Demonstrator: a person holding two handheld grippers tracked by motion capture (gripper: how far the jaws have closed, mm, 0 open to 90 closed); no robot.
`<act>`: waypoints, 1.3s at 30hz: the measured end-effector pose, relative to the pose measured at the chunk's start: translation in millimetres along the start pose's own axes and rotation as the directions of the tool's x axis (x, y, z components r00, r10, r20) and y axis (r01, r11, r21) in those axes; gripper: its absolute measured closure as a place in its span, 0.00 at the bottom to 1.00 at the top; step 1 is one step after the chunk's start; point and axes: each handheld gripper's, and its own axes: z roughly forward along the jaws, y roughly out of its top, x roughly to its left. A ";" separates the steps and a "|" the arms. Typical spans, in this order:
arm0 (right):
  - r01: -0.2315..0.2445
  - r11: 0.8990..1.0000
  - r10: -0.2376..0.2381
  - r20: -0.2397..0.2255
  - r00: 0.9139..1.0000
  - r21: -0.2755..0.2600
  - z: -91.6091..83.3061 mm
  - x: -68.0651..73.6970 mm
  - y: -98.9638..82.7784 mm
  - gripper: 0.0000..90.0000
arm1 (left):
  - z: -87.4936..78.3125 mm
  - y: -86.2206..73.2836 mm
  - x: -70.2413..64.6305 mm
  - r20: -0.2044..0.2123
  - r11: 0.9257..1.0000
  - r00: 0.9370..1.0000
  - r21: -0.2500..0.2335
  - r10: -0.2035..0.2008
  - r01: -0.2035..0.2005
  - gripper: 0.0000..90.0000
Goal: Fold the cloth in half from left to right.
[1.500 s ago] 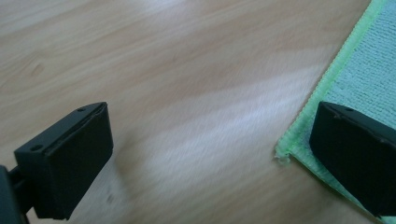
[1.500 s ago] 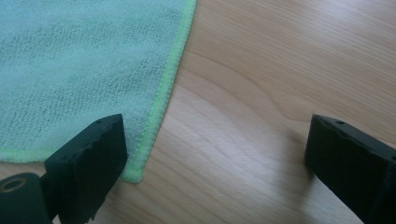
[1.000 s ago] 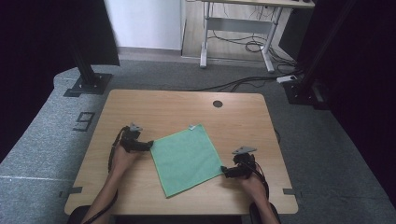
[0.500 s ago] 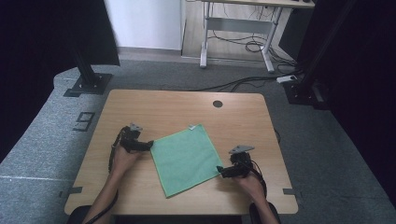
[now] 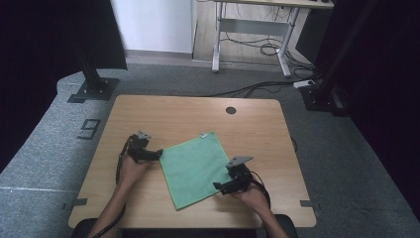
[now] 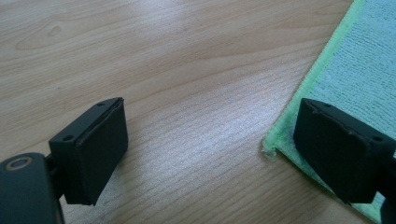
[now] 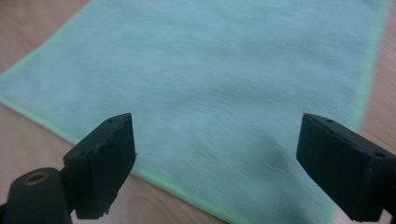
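A green cloth [image 5: 194, 168] lies flat on the wooden table [image 5: 188, 114], turned like a diamond. My left gripper [image 5: 157, 154] rests at its left corner, jaws open; in the left gripper view [image 6: 224, 154] the hemmed corner of the cloth [image 6: 345, 70] lies under the right jaw and bare wood is between the jaws. My right gripper [image 5: 220, 187] hovers over the cloth's near right edge. Its jaws have just been closing a little but stand wide open in the right gripper view [image 7: 233, 168], with the cloth [image 7: 224, 84] flat below them and nothing pinched.
A white tag [image 5: 203, 134] sits at the cloth's far corner. A round cable hole [image 5: 231, 110] marks the table's far side. Beyond the table are black stand bases [image 5: 91, 89], a desk frame [image 5: 247, 34] and cables on the grey floor.
My right gripper has moved left from beside the cloth to over its near right edge. The left gripper and the cloth have stayed put.
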 end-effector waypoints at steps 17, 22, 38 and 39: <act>0.143 0.989 -0.137 -0.175 0.975 0.024 34.7 63.1 32.3 0.28 | -0.1 0.0 -0.7 -0.005 1.000 1.000 -0.005 -0.013 0.013 0.11; 0.176 0.984 -0.166 -0.229 0.959 0.022 41.0 78.1 37.6 0.34 | 0.6 1.1 -4.0 0.023 1.000 1.000 -0.013 -0.019 0.019 0.12; 0.305 0.950 -0.266 -0.335 0.904 0.069 67.4 119.3 37.6 0.58 | -2.1 -0.5 -9.3 0.056 0.998 0.997 -0.037 0.057 -0.055 0.34; 0.314 0.947 -0.276 -0.325 0.904 0.069 67.6 119.9 37.5 0.61 | -2.5 -0.7 -10.1 0.068 0.997 0.996 -0.042 0.063 -0.060 0.39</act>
